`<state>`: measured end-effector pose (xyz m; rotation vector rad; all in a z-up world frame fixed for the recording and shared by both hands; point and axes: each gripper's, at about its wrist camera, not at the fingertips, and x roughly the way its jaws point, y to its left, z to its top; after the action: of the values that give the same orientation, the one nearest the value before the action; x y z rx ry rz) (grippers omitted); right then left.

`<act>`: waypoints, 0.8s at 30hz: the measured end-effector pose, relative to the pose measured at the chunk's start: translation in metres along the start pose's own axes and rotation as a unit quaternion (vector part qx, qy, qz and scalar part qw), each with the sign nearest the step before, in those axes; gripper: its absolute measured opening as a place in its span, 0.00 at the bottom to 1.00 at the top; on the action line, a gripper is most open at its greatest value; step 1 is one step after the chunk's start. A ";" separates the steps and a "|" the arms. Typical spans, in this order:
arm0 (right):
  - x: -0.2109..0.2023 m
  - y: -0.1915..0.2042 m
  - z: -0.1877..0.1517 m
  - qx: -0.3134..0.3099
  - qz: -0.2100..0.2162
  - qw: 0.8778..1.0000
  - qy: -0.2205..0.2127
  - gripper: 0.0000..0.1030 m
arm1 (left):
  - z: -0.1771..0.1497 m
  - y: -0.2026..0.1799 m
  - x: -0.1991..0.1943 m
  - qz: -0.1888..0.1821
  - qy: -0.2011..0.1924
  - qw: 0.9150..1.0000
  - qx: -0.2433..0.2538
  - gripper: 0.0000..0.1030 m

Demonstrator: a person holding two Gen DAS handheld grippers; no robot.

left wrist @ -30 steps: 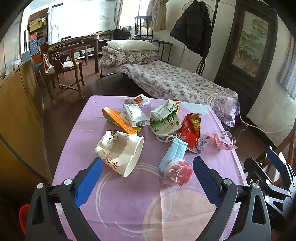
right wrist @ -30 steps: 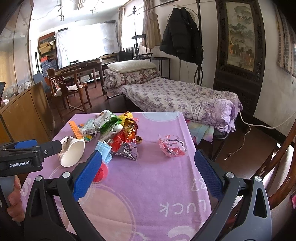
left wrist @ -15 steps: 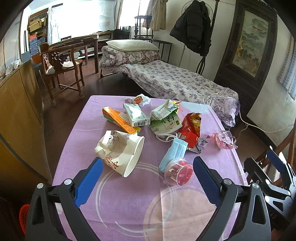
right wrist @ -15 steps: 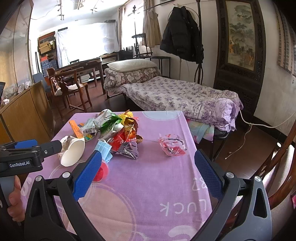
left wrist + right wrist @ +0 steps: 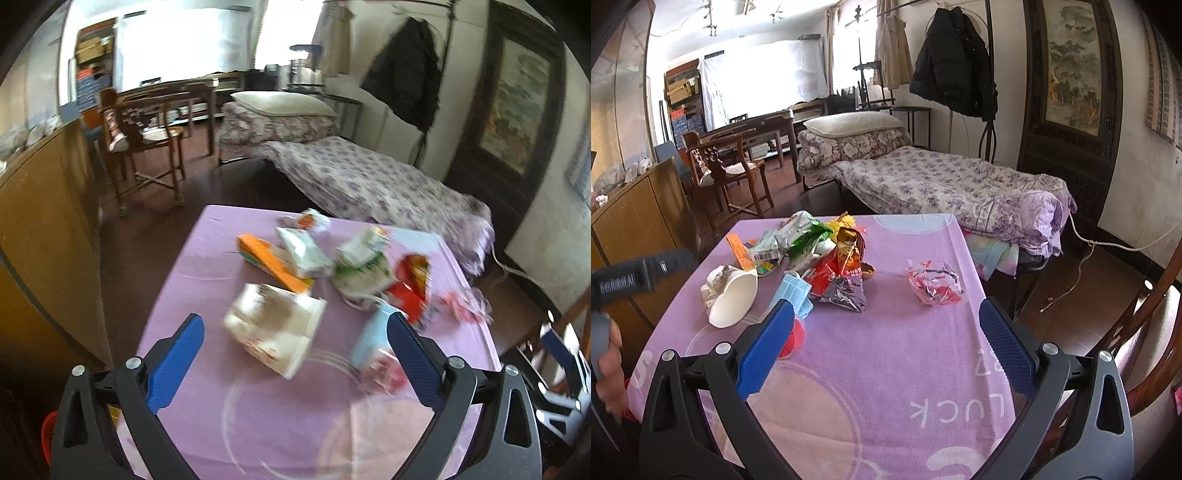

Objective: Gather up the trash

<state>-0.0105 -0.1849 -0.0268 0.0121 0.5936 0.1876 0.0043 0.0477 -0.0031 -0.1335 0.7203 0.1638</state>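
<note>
Trash lies piled on a purple tablecloth (image 5: 886, 369). A crushed white paper cup (image 5: 275, 330) (image 5: 729, 295) sits nearest the left gripper (image 5: 295, 354), which hangs open just short of it. Behind it lie an orange box (image 5: 267, 260), a white-green carton (image 5: 360, 264), red snack wrappers (image 5: 846, 262), a blue face mask (image 5: 792, 291) and a small red-lidded cup (image 5: 792, 338). A clear red-printed wrapper (image 5: 934, 282) lies apart, ahead of the open right gripper (image 5: 886, 347). The left wrist view is motion-blurred.
A bed with a floral quilt (image 5: 942, 184) stands beyond the table. A wooden cabinet (image 5: 40, 229) runs along the left, with a wooden chair (image 5: 727, 173) behind. A chair back (image 5: 1145, 332) stands at the table's right. A red basket (image 5: 48, 435) sits low on the left.
The left gripper has swung so the view shifted and blurred, with the paper cup now more centred between its fingers. The right gripper has barely moved. Both stayed open.
</note>
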 end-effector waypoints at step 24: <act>0.011 -0.004 -0.004 0.007 0.032 0.999 0.030 0.94 | -0.022 0.003 0.091 0.089 0.134 0.985 0.058 0.94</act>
<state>-0.0033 -0.1870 -0.0361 0.0394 0.6543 0.2459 0.0574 0.0560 -0.0803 0.0217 1.0078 0.2785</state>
